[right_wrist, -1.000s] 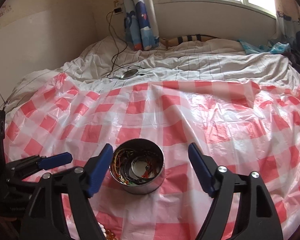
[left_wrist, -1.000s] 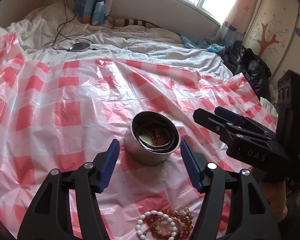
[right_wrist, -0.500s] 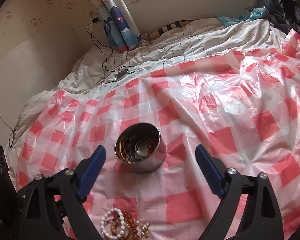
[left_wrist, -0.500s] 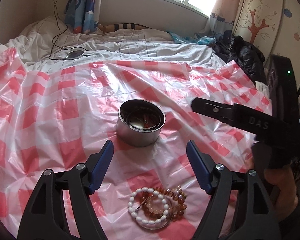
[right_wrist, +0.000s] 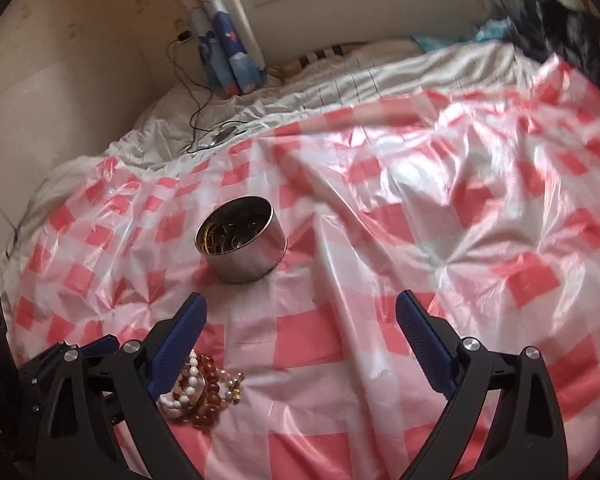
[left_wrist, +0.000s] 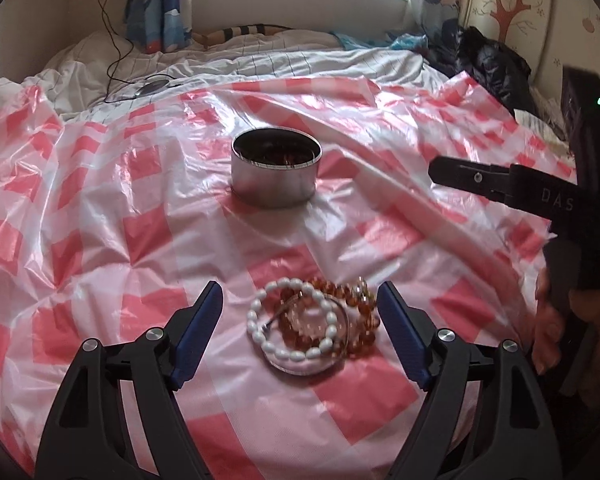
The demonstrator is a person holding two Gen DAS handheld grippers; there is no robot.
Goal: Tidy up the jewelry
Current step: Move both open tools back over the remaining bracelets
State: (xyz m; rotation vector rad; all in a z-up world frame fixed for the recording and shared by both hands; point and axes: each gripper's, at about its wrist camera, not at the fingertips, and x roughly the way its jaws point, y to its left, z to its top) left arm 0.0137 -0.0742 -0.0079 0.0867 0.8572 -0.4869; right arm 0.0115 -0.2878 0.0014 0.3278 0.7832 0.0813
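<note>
A round metal tin with jewelry inside stands on the red-and-white checked sheet; it also shows in the right wrist view. A pile of bracelets, one of white beads and others of amber beads, lies nearer, between the open fingers of my left gripper. In the right wrist view the pile lies by the left finger. My right gripper is open and empty over bare sheet, right of the tin. Its side shows in the left wrist view.
The checked plastic sheet covers a bed with white bedding. A cable and a round device lie at the back left. Dark clothes are heaped at the back right, a curtain by the window.
Both grippers have drawn back from the tin. The bracelet pile has come between the left gripper's fingers. The right gripper has swung to the right of the tin.
</note>
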